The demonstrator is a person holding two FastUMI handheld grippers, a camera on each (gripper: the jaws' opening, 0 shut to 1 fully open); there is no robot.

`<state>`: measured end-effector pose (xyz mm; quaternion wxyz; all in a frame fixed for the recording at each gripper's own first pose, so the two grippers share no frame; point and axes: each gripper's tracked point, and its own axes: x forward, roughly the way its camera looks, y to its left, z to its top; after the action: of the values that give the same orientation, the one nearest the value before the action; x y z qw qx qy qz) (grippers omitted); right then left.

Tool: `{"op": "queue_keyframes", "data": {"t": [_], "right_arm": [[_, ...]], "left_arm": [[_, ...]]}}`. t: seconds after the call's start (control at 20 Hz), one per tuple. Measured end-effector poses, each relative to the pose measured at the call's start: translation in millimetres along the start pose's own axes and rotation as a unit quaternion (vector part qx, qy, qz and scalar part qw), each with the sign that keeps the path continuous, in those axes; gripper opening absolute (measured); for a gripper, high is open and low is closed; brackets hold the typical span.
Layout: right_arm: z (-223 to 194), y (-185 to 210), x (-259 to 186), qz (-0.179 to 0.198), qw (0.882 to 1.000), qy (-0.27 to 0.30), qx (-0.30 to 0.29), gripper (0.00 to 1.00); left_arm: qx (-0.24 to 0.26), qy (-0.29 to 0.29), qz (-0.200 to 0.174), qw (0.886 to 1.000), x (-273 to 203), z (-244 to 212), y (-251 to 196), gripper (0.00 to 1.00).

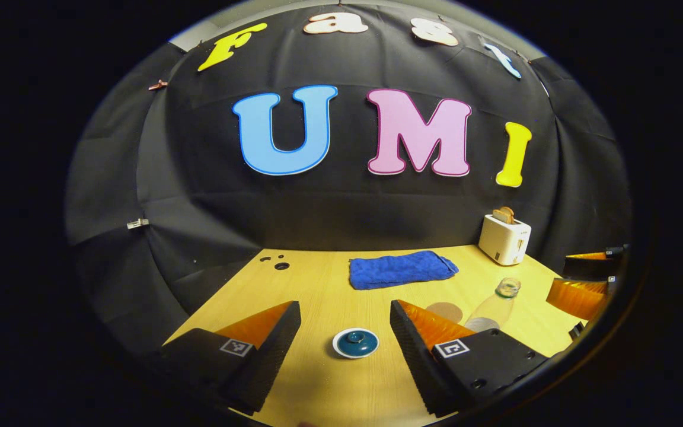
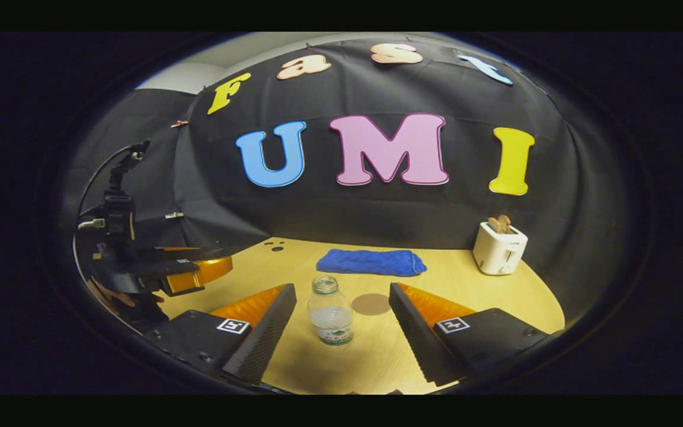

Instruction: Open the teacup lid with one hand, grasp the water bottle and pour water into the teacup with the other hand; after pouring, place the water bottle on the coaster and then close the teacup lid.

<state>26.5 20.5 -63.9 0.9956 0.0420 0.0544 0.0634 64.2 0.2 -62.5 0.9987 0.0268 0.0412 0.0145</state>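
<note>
Hiding teacup body: lid [image 1: 356,343]; coaster [image 1: 443,311] behind finger.

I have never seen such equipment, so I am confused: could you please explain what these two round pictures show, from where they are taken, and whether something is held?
A person holds two hand-held grippers, each carrying a camera that looks forward along its own black-and-orange jaws. In the left gripper view, the left gripper stands open around a round dark-blue ceramic teacup lid. In the right gripper view, the right gripper stands open around a clear plastic water bottle without cap. Nothing is held yet. On the light wooden table also lie a round brown coaster, a folded blue towel and a white toaster.
</note>
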Motion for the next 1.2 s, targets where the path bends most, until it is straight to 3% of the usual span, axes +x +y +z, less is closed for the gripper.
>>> {"op": "queue_keyframes", "data": {"t": [0.4,0.6,1.05,1.2], "right_arm": [[-53.6,9.8,12.5,0.019,0.999,0.046,-0.007,0.98],[-81.4,5.7,24.2,0.022,0.998,0.056,-0.031,0.98],[-102.7,12.6,50.7,0.028,0.998,0.05,-0.011,0.98],[-105.2,10.0,57.4,0.021,0.999,0.044,0.0,0.98]], "left_arm": [[-0.001,0.044,-0.002,0.999,69.4,-77.5,-4.6,0.93],[-0.001,0.045,-0.013,0.999,92.7,-101.4,-8.3,0.71],[0.006,0.04,-0.035,0.999,119.0,-122.6,-16.5,0.63],[0.016,0.036,-0.039,0.998,122.3,-122.5,-20.8,0.51]]}}
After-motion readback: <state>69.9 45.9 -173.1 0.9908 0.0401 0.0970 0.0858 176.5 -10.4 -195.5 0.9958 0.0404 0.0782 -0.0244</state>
